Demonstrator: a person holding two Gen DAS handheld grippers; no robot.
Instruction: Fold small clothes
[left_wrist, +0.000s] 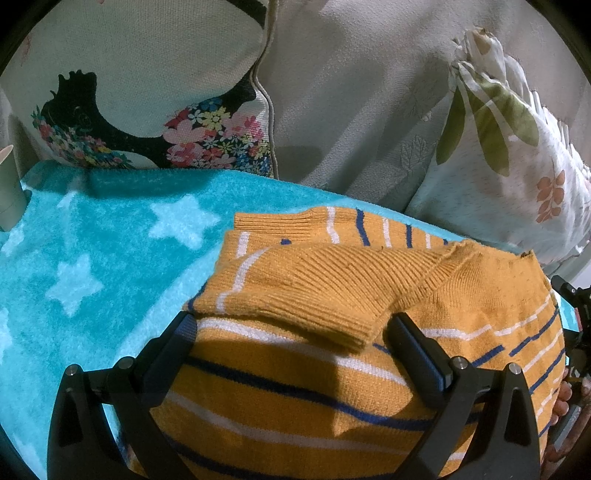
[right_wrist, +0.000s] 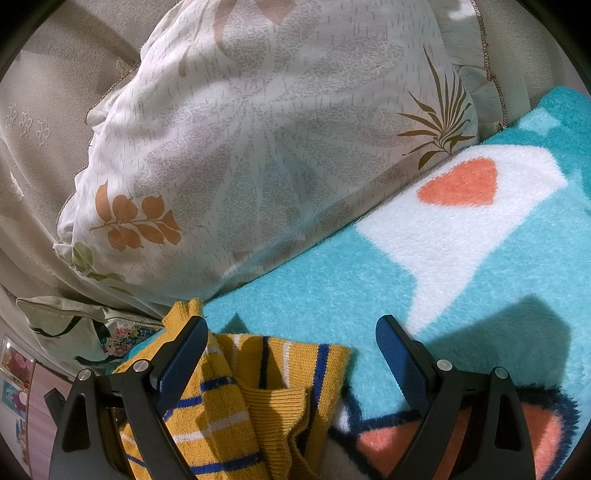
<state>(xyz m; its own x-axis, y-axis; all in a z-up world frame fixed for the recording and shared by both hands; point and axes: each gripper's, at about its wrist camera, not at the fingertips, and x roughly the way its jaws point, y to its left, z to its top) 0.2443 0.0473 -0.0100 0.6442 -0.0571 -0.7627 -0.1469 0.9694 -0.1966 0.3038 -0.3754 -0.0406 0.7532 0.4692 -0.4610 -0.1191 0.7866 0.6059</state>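
Patterned cushions (left_wrist: 147, 110) lean on a beige sofa back (left_wrist: 351, 92) behind a turquoise blanket (right_wrist: 461, 277).

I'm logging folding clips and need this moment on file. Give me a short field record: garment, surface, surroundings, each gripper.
garment: yellow striped sweater, sleeve folded across its body
surface: turquoise star blanket
surroundings: floral cushion and leaf-print pillow behind
left gripper: open, fingers over the sweater, holding nothing
right gripper: open above the sweater's edge, holding nothing

One striped sweater (left_wrist: 332, 369), one turquoise blanket (left_wrist: 92, 258), two printed cushions, one floral (left_wrist: 147, 92), one leafy (right_wrist: 258, 147).
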